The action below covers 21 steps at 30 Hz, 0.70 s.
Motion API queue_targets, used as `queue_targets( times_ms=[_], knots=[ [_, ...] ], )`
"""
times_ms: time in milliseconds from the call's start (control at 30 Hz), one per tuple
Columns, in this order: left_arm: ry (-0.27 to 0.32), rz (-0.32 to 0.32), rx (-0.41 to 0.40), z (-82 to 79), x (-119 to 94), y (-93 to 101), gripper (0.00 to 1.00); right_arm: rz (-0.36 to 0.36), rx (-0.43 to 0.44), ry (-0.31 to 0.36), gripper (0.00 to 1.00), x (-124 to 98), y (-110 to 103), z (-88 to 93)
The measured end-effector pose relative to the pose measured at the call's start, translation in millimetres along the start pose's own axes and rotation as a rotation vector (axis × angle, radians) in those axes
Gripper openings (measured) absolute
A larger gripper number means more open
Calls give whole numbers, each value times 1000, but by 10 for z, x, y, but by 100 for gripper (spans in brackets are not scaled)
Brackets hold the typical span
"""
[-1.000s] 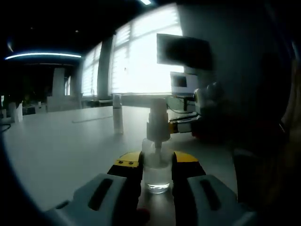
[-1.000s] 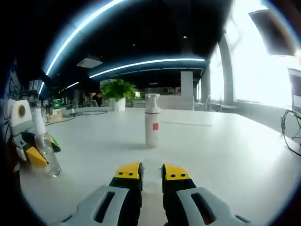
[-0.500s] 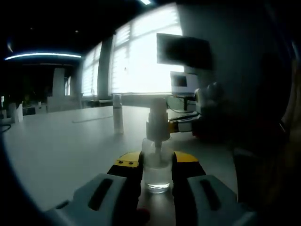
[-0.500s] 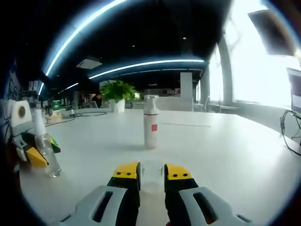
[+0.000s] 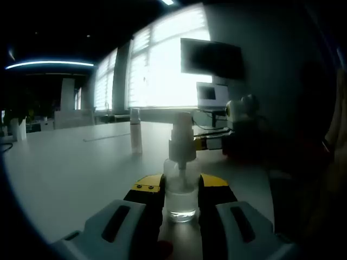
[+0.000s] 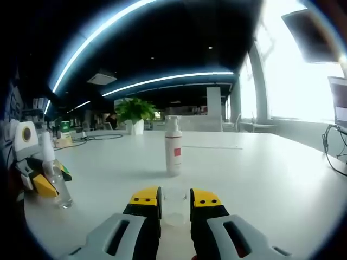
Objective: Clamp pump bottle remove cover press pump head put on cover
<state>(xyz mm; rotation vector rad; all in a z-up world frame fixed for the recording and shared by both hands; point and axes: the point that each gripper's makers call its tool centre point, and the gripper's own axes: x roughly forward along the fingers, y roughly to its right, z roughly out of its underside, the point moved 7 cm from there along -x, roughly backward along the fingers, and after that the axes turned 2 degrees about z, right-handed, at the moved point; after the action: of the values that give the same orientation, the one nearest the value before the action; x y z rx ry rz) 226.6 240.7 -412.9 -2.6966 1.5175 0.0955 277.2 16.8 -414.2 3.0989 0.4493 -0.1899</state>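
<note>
Bottle point(image 5: 180, 187) stands upright on the desk point(image 5: 76, 179), pump head up, clamped by the left gripper point(image 5: 180, 190). The right gripper point(image 6: 175, 199) fingers pinch a faint clear cover point(image 6: 174, 206), hard to make out.

Small clear pump bottle point(image 5: 180, 194), upright on the white surface point(image 5: 81, 173), clamped at its body between the left tool's point(image 5: 180, 187) yellow-tipped jaws. White pump head point(image 5: 181, 142) is bare and sits straight on top. In the right gripper view the same bottle stands at far left. Clear cover point(image 6: 174, 205), a small see-through cap, sits between the right tool's point(image 6: 174, 196) jaws, off the bottle and well apart from it.
</note>
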Motion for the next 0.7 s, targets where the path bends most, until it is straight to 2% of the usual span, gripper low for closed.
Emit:
queue_targets(
  times_ms=[700],
  knots=[
    [-1, -1, 0, 1, -5, -11, 16, 4, 12, 64, 16, -88, -29, -116]
  ],
)
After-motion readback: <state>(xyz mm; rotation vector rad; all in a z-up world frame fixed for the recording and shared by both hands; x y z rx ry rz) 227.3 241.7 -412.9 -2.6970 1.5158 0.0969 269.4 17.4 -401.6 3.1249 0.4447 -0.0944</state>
